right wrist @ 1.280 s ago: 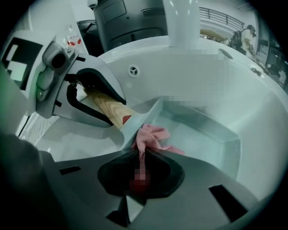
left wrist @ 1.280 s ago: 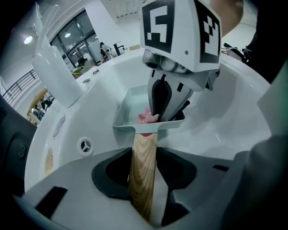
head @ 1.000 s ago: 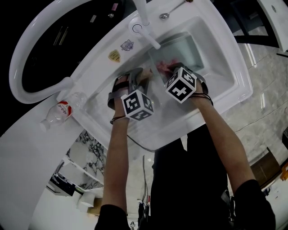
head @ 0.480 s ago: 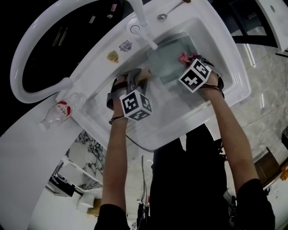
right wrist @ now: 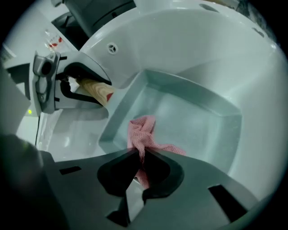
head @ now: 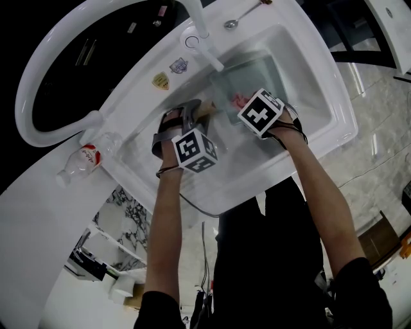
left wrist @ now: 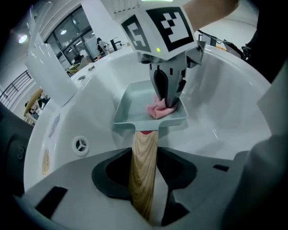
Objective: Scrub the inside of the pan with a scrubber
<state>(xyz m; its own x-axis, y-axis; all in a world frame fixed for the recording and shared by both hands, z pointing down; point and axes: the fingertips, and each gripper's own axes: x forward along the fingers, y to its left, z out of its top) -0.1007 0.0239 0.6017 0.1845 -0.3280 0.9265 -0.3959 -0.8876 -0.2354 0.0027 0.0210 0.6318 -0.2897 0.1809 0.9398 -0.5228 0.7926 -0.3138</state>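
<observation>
A pale green square pan (head: 257, 74) (left wrist: 135, 105) (right wrist: 189, 117) with a wooden handle (left wrist: 143, 166) (right wrist: 96, 90) lies in the white sink (head: 321, 77). My left gripper (head: 196, 114) (left wrist: 144, 179) is shut on the handle, holding the pan level. A pink mesh scrubber (head: 239, 99) (left wrist: 158, 108) (right wrist: 143, 134) rests on the pan's inside floor near the handle end. My right gripper (head: 247, 106) (left wrist: 167, 101) (right wrist: 137, 168) is shut on the scrubber and presses it down into the pan.
A white tap (head: 205, 38) reaches over the sink's far edge. A spoon (head: 241, 17) lies on the rim behind it. A plastic bottle (head: 87, 160) lies on the counter at the left. The sink's drain overflow (left wrist: 81, 144) shows in the wall beside the pan.
My right gripper slid the scrubber across the pan to the far right side, then back toward the handle end. The left gripper and the pan stayed put.
</observation>
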